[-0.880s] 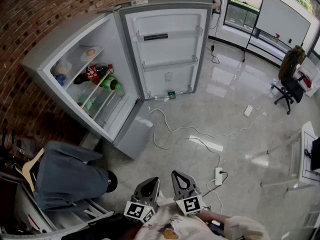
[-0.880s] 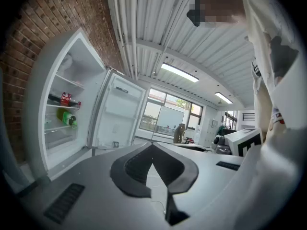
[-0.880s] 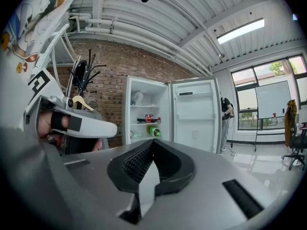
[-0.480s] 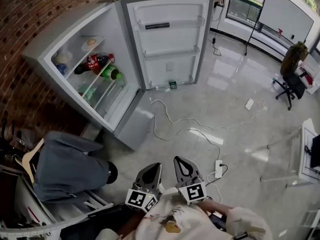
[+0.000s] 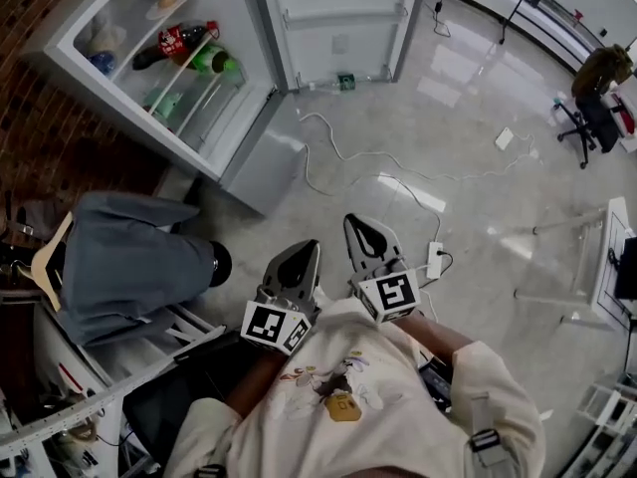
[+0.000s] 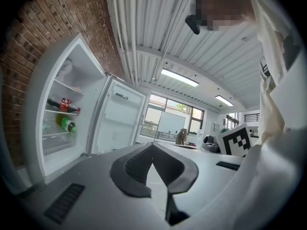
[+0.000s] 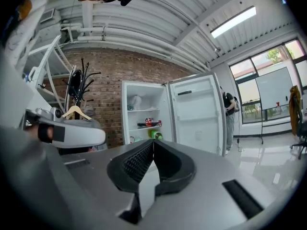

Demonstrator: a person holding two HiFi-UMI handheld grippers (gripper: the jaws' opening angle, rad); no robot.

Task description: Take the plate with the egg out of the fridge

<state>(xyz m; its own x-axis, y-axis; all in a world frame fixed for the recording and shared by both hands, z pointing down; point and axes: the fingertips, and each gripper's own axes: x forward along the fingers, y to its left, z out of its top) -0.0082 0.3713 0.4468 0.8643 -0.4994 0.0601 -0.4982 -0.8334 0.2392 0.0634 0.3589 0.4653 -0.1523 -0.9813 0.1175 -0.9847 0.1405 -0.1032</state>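
You are standing well back from the open white fridge (image 5: 254, 162) with the left gripper (image 5: 302, 251) and right gripper (image 5: 359, 225) both closed and empty, the white plate with the egg (image 5: 164, 3) sitting on its top shelf, and could be tripping on the white floor cable (image 5: 368, 153) lying between.

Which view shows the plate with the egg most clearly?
The head view: from above, the plate lies on the top shelf of the fridge. Both gripper views show the shelves from afar; the plate cannot be made out.
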